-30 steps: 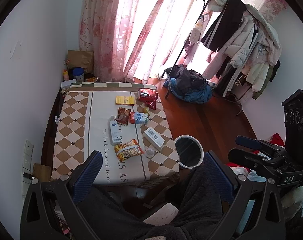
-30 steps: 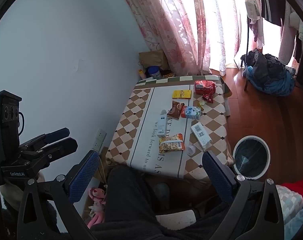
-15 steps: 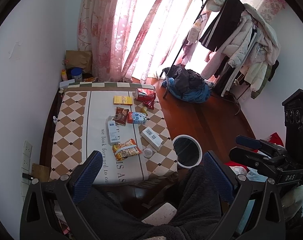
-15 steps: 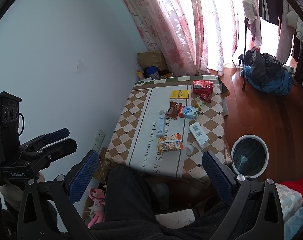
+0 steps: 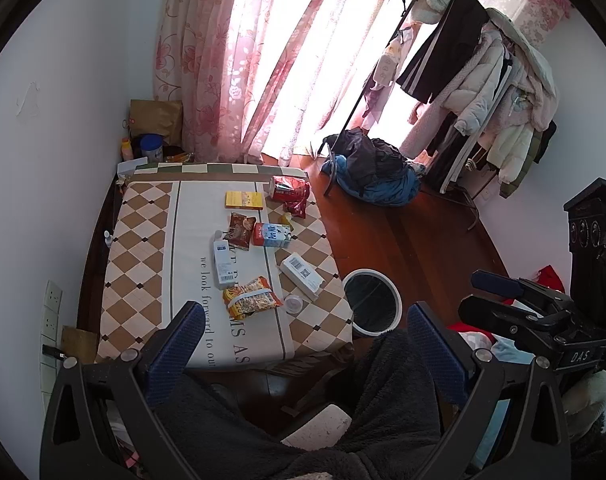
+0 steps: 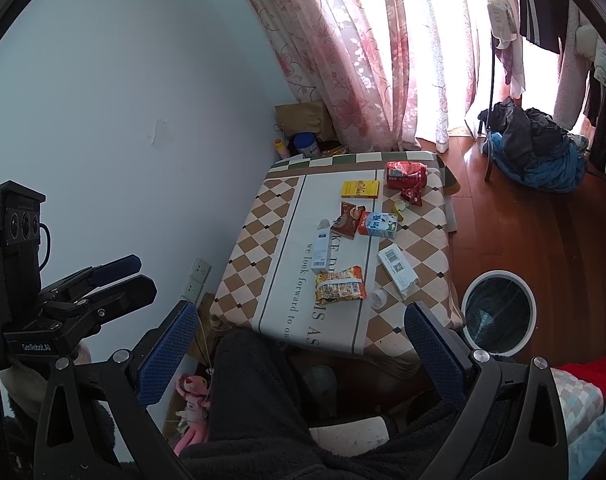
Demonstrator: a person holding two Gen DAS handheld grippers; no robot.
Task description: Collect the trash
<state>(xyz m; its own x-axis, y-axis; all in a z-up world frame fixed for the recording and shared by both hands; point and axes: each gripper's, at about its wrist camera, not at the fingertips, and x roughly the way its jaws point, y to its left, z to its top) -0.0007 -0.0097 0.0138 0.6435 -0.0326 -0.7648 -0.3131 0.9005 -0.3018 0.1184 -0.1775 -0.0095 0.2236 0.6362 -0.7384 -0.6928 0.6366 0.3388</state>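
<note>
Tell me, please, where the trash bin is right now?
The trash bin stands on the wooden floor just off the table's near right corner, in both wrist views, closest to the white barcode box.

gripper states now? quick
Left hand-held gripper: open, holding nothing.
Right hand-held gripper: open, holding nothing.

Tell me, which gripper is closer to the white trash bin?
Right. The trash bin stands on the floor just beyond the right gripper, off its right side. The left gripper hovers further left, facing the table.
</note>
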